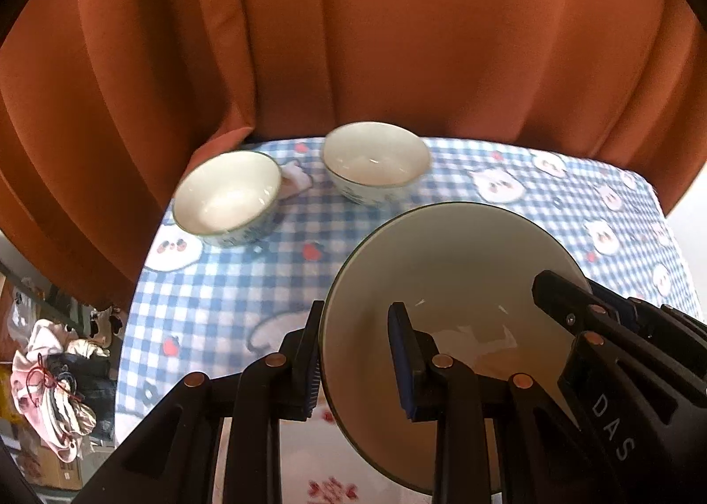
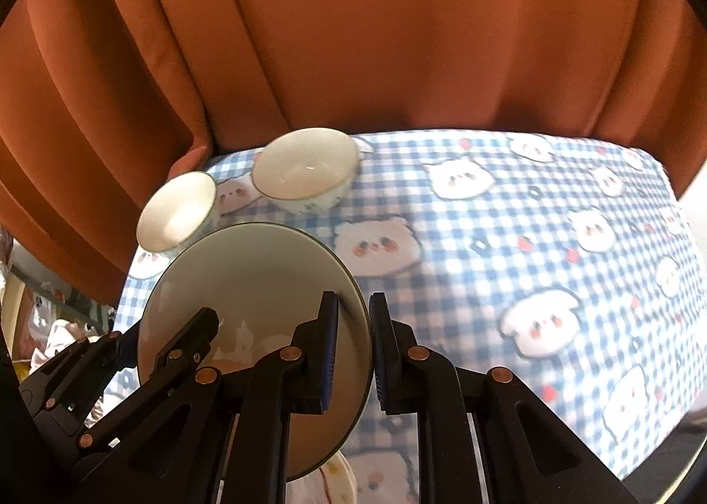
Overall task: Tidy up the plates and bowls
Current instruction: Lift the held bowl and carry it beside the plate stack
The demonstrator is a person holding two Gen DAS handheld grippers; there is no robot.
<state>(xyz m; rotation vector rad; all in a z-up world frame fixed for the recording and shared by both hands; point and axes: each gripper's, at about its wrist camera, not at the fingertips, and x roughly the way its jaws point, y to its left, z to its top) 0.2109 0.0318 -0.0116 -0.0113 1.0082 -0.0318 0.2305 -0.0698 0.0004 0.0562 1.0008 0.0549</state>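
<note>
Large bowl (image 1: 450, 265) tilted, opening facing cameras, both tongs (image 1: 358, 360) (image 2: 353, 353) clamping opposite rims

Left gripper (image 1: 358, 360): black linkage, blue-padded fingers (image 1: 400, 364) clamped across a plate (image 1: 446, 256) rim, pitched steeply downward. Right gripper (image 2: 353, 353): same build, fingers (image 2: 331, 345) pinched on the opposite rim at 3 o'clock from the left one, likewise angled steeply down.

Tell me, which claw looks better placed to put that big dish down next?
Neither alone, probably: the left claw and right claw each pinch an opposite rim of the plate, lifted above the checked tablecloth. Letting go on either side would likely tip it.
</note>
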